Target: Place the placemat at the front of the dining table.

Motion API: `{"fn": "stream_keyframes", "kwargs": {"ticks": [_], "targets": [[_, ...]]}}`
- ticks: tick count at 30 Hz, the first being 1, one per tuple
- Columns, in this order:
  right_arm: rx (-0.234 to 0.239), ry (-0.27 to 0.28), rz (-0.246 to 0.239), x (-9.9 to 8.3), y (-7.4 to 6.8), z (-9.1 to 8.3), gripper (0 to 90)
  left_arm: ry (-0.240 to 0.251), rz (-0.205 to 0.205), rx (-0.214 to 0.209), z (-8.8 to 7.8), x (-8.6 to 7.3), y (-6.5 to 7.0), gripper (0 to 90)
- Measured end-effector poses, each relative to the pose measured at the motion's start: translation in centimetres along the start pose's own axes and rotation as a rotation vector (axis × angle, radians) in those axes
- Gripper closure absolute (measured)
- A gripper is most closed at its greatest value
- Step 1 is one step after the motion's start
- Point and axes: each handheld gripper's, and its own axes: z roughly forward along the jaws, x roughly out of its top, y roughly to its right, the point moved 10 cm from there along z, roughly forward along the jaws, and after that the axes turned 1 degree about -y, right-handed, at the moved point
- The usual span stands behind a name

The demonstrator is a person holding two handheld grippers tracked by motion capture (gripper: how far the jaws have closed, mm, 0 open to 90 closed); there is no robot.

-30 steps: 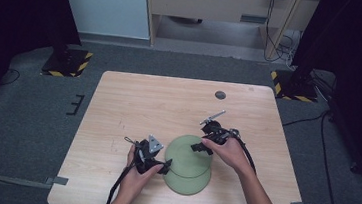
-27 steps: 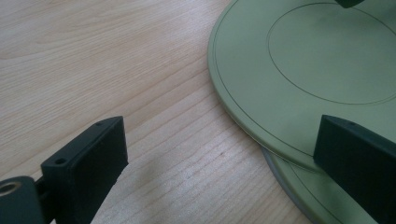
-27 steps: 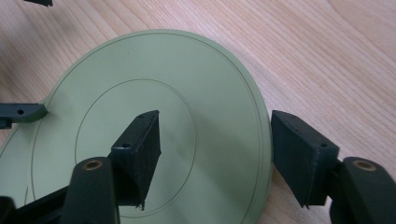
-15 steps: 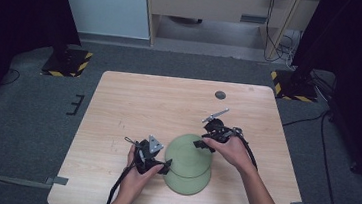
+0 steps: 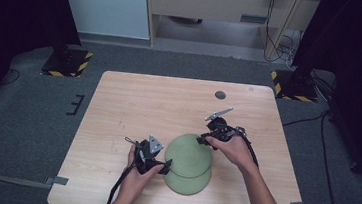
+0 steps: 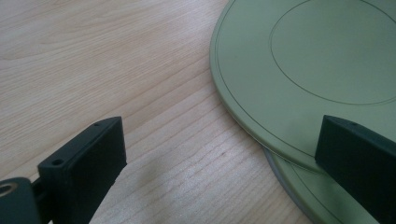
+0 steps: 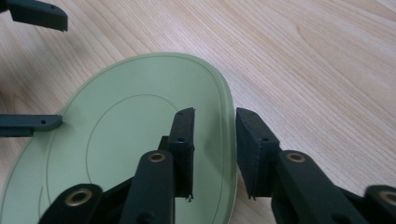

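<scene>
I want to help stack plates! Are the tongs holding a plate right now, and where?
The right tongs have just been closing around the rim of the upper round green plate, with a gap left. The left tongs are open, gripping nothing.

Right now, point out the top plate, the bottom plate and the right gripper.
top plate (image 5: pixel 188 154), high view, on its flat centre.
bottom plate (image 5: pixel 188 184), high view, on the near rim that sticks out from under the top one.
right gripper (image 7: pixel 214 140), right gripper view, midway between its fingertips, at the plate's rim.
</scene>
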Motion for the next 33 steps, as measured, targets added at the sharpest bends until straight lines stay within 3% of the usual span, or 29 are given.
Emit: {"fn": "stream_keyframes", "kwargs": {"ticks": [8, 18, 19, 28, 33], "targets": [[0.042, 0.018, 0.004, 0.3, -0.7, -0.3, 74.8, -0.001, 0.001, 0.002, 0.0, 0.0, 0.0, 0.6], [0.038, -0.037, -0.036, -0.3, -1.3, 0.5, 76.9, -0.002, 0.0, 0.0, 0.0, 0.0, 0.0, 0.4], [0.02, -0.035, -0.046, -0.2, -1.2, 0.5, 78.4, -0.001, 0.0, 0.0, 0.0, 0.0, 0.0, 0.4], [0.024, -0.023, -0.026, -0.1, -0.8, 0.3, 84.1, 0.001, -0.011, -0.015, -0.2, 0.0, -0.1, 1.5], [0.034, -0.01, -0.021, 0.1, -0.9, -0.1, 85.4, 0.004, -0.022, -0.012, -0.7, -0.2, -1.0, 2.0]]}}
